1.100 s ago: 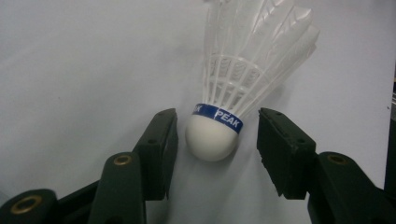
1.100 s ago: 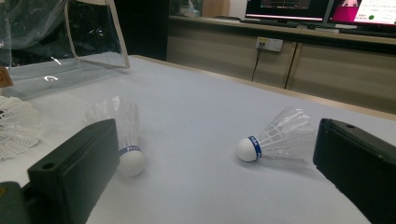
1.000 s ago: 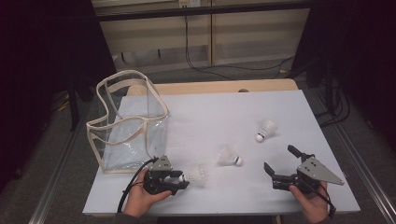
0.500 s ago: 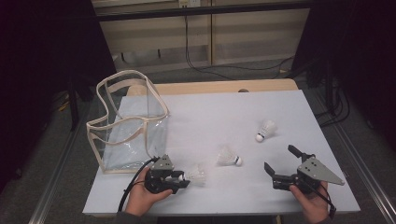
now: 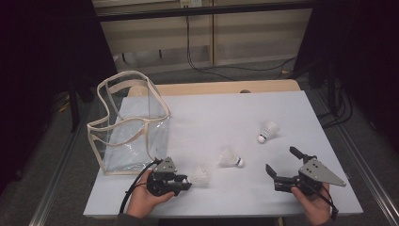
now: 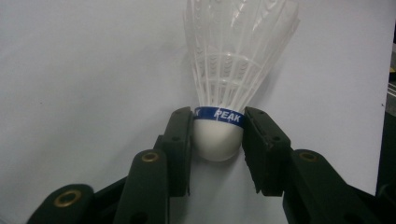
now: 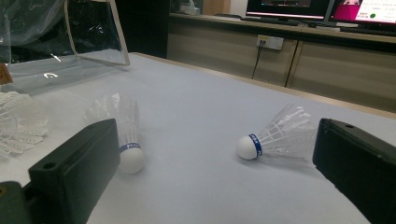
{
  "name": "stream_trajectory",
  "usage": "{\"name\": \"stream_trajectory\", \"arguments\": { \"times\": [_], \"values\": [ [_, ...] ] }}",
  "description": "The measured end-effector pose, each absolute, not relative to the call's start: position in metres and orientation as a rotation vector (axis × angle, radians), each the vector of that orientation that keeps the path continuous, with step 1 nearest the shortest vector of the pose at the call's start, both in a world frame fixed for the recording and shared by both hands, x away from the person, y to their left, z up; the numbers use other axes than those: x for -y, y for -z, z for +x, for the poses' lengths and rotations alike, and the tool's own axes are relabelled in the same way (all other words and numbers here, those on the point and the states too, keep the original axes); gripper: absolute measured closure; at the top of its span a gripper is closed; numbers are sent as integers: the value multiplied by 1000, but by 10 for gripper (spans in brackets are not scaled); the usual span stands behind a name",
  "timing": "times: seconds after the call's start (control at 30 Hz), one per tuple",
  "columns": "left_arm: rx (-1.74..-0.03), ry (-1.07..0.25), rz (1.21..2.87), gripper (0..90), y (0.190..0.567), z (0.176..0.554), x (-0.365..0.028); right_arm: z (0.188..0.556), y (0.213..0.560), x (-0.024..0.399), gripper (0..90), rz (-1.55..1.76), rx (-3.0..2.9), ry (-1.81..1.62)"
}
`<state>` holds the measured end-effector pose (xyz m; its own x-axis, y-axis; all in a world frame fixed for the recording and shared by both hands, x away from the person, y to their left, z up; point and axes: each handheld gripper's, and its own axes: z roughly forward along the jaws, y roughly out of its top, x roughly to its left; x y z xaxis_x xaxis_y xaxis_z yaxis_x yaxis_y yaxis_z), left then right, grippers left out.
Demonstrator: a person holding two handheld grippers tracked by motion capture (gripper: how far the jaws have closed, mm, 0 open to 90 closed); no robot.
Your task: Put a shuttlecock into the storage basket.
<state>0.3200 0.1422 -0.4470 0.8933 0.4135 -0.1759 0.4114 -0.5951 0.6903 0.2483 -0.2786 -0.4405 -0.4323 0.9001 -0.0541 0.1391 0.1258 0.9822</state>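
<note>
1. Shuttlecock (image 5: 200, 175) lying on its side near the front edge of the white table (image 5: 211, 113), round cork end turned toward the left gripper (image 5: 188, 180).
2. Clamped at the cork and its blue band by that gripper's two black jaws, one on each side. Just been closing, with the cork between them.
3. Gripped there most likely because the cork is firm, while the thin white skirt would bend or crush. Skirt pointing away from the hand, free of the jaws.
4. Seems to rest on the table for now, not yet lifted.
5. Right gripper (image 5: 280, 158) low at the right side, jaws wide apart, nothing between them. Probably just waiting.
6. Lying loose and well apart from both tools: a middle shuttlecock (image 5: 230, 159) and a far shuttlecock (image 5: 267, 130).
7. Clear bag (image 5: 131, 122) standing at the left with its mouth open, close behind the left hand. Likely set there to take the shuttlecocks, so a short lift and carry next.
</note>
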Motion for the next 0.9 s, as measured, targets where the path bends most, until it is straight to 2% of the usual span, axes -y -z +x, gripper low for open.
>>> {"name": "stream_trajectory", "arguments": {
  "times": [0.9],
  "values": [
    [-646,77,2230,647,438,322,-144,248,440,279,6,1016,-1700,-1375]
  ]
}}
